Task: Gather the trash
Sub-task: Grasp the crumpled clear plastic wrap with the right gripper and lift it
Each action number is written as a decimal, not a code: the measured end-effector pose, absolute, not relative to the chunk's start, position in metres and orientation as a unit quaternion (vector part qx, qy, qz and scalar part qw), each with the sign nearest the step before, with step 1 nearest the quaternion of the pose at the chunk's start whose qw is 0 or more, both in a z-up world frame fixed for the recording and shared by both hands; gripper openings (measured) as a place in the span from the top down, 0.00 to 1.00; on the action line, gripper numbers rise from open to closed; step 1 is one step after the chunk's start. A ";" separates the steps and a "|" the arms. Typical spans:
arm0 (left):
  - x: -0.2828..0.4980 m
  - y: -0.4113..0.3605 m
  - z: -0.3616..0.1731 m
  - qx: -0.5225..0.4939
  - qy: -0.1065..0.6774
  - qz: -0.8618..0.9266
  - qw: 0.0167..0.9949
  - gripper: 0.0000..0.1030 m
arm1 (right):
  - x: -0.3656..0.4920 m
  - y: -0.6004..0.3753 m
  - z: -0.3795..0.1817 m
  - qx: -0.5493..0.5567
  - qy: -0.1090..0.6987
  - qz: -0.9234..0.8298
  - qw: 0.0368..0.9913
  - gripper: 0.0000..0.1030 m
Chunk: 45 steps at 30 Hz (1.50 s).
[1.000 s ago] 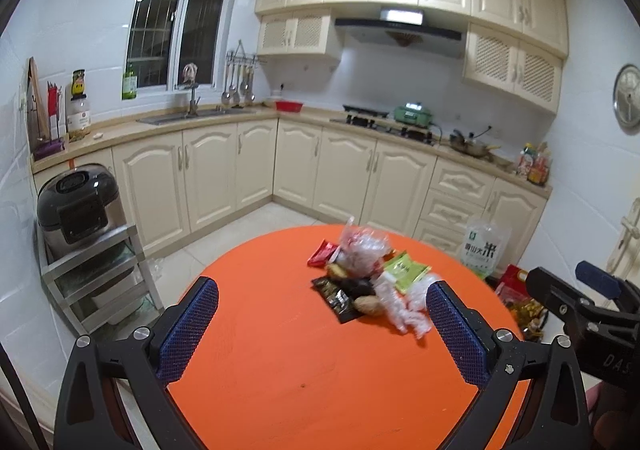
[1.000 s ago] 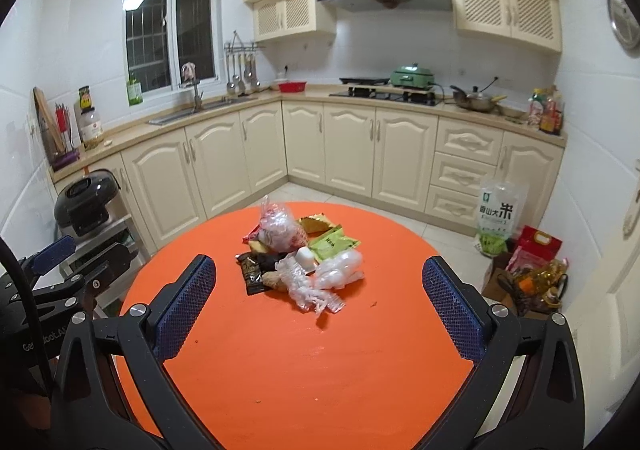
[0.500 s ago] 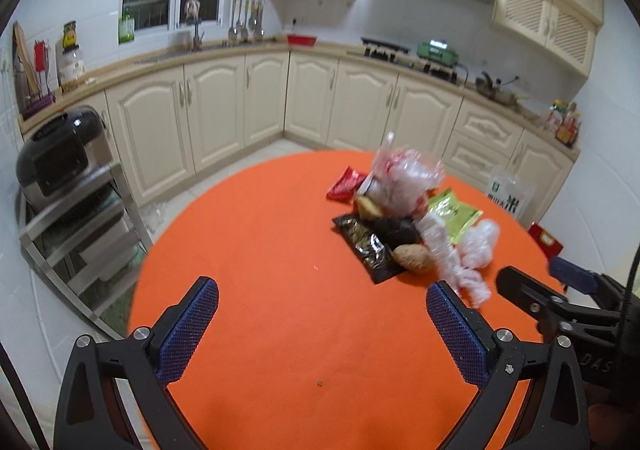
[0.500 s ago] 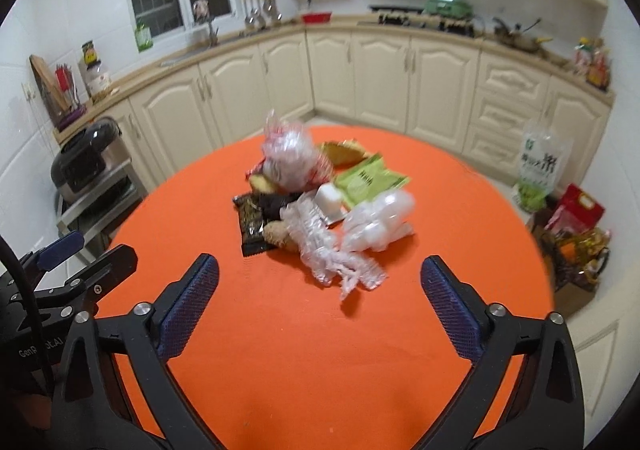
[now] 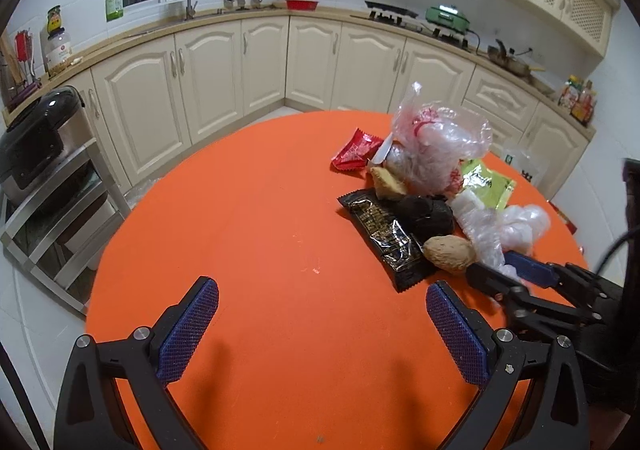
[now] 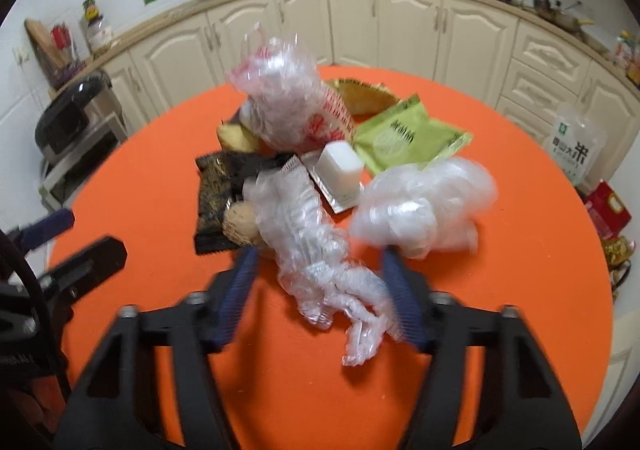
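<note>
Right wrist view: the right gripper (image 6: 320,290) is low over the orange tabletop (image 6: 520,250), its blue-padded fingers (image 6: 236,290) partly open on either side of a long crumpled clear wrapper (image 6: 316,250). The wrapper lies between the pads, but I cannot tell whether either pad touches it; the picture is blurred there. Just beside the right-hand pad sits a bunched white plastic bag (image 6: 424,202). Behind the wrapper the rest of the trash is heaped together: a small white cup (image 6: 340,166) on a foil piece, a green packet (image 6: 408,134), a yellow wrapper (image 6: 360,94), a puffed clear bag with red print (image 6: 288,106), a black snack wrapper (image 6: 216,194) and a brown nut-like lump (image 6: 240,222) touching the long wrapper's left side.

From the left wrist view, the left gripper (image 5: 320,330) hovers over bare orange cloth with its fingers (image 5: 188,330) spread wide and nothing between them. The pile lies ahead and to its right: the black snack wrapper (image 5: 384,234), the brown lump (image 5: 448,254), a dark round piece (image 5: 424,214), a red packet (image 5: 356,150) and the clear printed bag (image 5: 436,142) standing tallest. The right gripper (image 5: 532,282) reaches in from the right edge, at the near end of the pile.

Cream kitchen cabinets (image 5: 256,62) curve round behind the table.
</note>
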<state>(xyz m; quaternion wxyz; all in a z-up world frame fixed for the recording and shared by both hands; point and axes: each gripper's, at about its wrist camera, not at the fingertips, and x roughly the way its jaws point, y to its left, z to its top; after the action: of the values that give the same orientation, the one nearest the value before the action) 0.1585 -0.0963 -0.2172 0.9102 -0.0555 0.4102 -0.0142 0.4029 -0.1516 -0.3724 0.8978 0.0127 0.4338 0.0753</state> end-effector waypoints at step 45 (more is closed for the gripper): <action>0.305 -0.120 -0.293 0.008 0.425 -0.053 0.903 0.74 | 0.371 -0.204 -0.349 0.109 0.393 0.093 0.908 0.78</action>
<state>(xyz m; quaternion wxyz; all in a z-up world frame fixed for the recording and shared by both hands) 0.3047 -0.1199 -0.2931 0.9035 0.0076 0.4252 -0.0535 0.3711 -0.2037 -0.3491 0.9083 0.1094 0.3930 0.0926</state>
